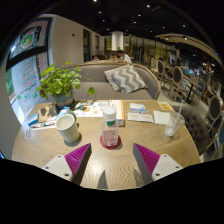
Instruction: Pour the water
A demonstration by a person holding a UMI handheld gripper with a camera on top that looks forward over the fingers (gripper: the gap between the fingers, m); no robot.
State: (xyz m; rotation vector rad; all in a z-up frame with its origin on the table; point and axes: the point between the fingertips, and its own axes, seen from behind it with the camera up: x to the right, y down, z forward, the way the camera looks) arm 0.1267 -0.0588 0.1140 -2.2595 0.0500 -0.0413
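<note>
Far left: wall with framed posters, pale wall behind. Next, leafy green potted plant at the left back of the light wooden table, some papers or books lying at its base.

In front of the plant, white cylindrical ceramic cup upright on the table, ahead and left of the left finger, not touching it.

Gripper: fingers spread wide, nothing held, bare tabletop between them. Magenta pads on the inner faces, white finger bodies outside.

Centre, just beyond the finger gap: clear plastic water bottle with a green label, upright, standing on a red round coaster. Clear of both fingers.

Behind the bottle: open magazines flat on the table, then a grey sofa with a zigzag-patterned cushion.

Right of the bottle: clear drinking glass upright near the right table edge, beyond the right finger, well apart from the bottle. Can't tell whether there's water in it.

Far right: row of chairs running back into the room.
</note>
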